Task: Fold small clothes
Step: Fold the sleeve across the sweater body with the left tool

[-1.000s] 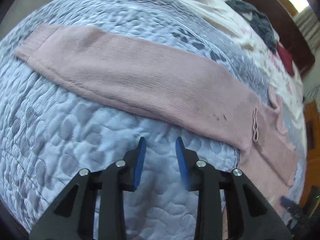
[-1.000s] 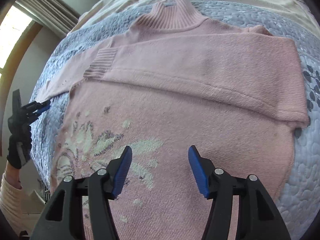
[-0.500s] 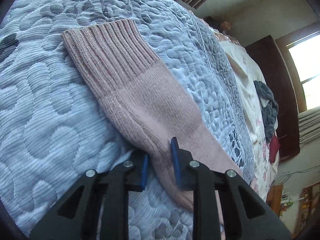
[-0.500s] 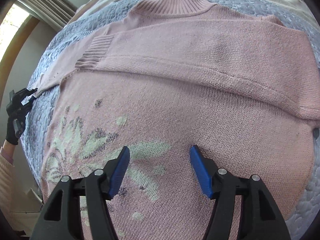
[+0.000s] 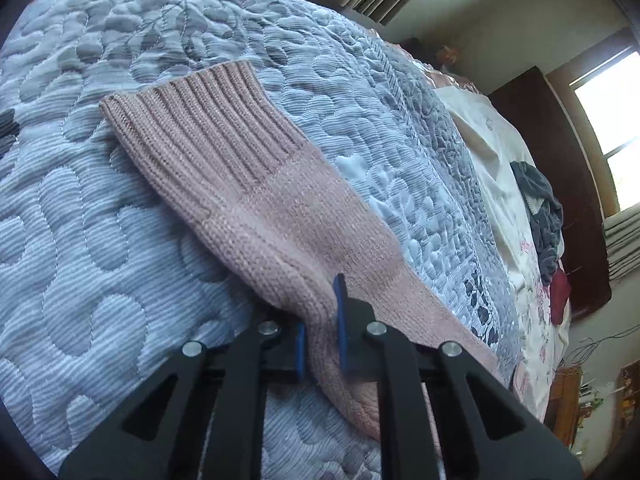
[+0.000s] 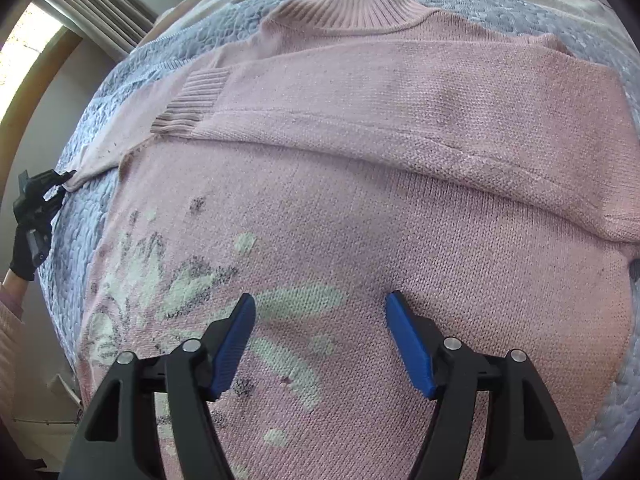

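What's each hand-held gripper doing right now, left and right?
Left hand-held gripper: shut on the pink sweater sleeve, near the cuff.
Right hand-held gripper: open, holding nothing, over the pink sweater body.

Daylight fills both views, soft and fairly bright. In the left wrist view a window (image 5: 612, 128) at the far right is blown out to white, and the quilt (image 5: 100, 240) shows crisp stitching with gentle shading in its hollows. In the right wrist view another window (image 6: 24, 52) glares at the far left, while the pink sweater (image 6: 400, 208) is evenly lit and its knit sharp. Both pictures bulge strongly, with dark vignetted corners and softer detail toward the edges.
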### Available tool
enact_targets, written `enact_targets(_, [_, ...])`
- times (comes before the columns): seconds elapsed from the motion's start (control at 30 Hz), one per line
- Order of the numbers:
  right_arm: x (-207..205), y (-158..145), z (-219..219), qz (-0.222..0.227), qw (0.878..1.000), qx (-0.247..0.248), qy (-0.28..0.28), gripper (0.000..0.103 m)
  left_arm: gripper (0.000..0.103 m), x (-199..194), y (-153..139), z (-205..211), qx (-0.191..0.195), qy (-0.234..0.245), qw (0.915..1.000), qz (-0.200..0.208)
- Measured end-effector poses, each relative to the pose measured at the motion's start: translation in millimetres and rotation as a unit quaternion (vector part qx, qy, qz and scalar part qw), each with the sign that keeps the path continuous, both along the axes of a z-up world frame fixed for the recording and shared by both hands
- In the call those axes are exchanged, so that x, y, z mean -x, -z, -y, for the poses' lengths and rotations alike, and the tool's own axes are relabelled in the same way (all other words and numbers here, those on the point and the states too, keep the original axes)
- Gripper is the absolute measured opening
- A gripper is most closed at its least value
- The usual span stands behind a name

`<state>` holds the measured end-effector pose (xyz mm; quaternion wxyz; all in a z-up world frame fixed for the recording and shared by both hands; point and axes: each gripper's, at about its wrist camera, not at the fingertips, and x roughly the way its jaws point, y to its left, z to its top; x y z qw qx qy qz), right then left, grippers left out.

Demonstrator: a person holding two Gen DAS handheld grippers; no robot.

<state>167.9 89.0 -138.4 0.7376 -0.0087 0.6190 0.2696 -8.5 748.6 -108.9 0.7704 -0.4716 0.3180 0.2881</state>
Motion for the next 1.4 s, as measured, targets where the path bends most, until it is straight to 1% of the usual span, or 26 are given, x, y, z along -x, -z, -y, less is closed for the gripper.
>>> enact_targets(0.1, [0.4, -2.9, 9.1, -0.003, 1.0, -0.017, 0.012, 0.066, 0.008, -5.3, -18.9, 14.6, -0.023, 0.021, 0.9994, 0.015])
enact_targets(0.17, [1.9, -6.8, 12.9, -0.004, 1.0, -0.023, 0.018, 0.065, 0.007, -13.8, -34.5, 30.8, -0.04, 0.051, 0.9976, 0.025])
enact_targets(0.23, [4.8, -11.0, 17.2, -0.001, 0.999, -0.024, 0.022, 0.065, 0.007, -26.1, -50.1, 52.6, -0.058, 0.087, 0.9941, 0.03])
enact_targets(0.3, [7.8, -15.3, 20.6, 0.005, 0.999, -0.022, 0.025, 0.065, 0.007, -39.5, -62.3, 77.4, -0.068, 0.119, 0.9897, 0.039])
enact_targets(0.37, [10.0, -19.5, 23.7, 0.01, 0.999, -0.022, 0.029, 0.065, 0.007, -53.5, -69.3, 103.4, -0.069, 0.145, 0.9858, 0.047])
enact_targets(0.47, [12.2, -25.1, 29.0, 0.014, 0.999, -0.027, 0.034, 0.065, 0.007, -75.6, -74.1, 147.6, -0.057, 0.181, 0.9797, 0.065])
enact_targets(0.53, [13.8, -29.2, 33.8, 0.022, 0.999, -0.023, 0.035, 0.065, 0.007, -90.7, -76.2, 177.7, -0.053, 0.205, 0.9744, 0.076])
enact_targets(0.6, [14.9, -32.5, 38.6, 0.028, 0.999, -0.02, 0.034, 0.065, 0.007, -105.0, -79.2, 207.6, -0.058, 0.23, 0.968, 0.083])
enact_targets(0.8, [11.6, -33.1, 56.9, 0.028, 0.998, -0.026, 0.051, 0.065, 0.007, -136.6, -82.2, 281.3, -0.032, 0.276, 0.9527, 0.123])
enact_targets(0.9, [9.2, -31.3, 62.7, 0.025, 0.998, -0.031, 0.057, 0.065, 0.007, -153.1, -67.7, 310.9, -0.022, 0.297, 0.9481, 0.112])
enact_targets(1.0, [9.0, -28.0, 64.1, 0.022, 0.998, -0.032, 0.058, 0.065, 0.007, -163.6, -40.1, 327.1, -0.007, 0.303, 0.9495, 0.081])
enact_targets(1.27, [8.5, -17.0, 66.4, 0.01, 0.997, -0.032, 0.063, 0.065, 0.009, -165.1, 25.6, 336.2, 0.03, 0.305, 0.9516, 0.019])
enact_targets(1.33, [8.1, -15.8, 64.4, 0.011, 0.998, -0.029, 0.062, 0.066, 0.01, -161.0, 36.2, 336.2, 0.042, 0.307, 0.9507, 0.017])
enact_targets(1.4, [7.2, -14.6, 63.2, 0.011, 0.998, -0.027, 0.063, 0.066, 0.011, -152.8, 35.7, 336.5, 0.046, 0.311, 0.949, 0.023])
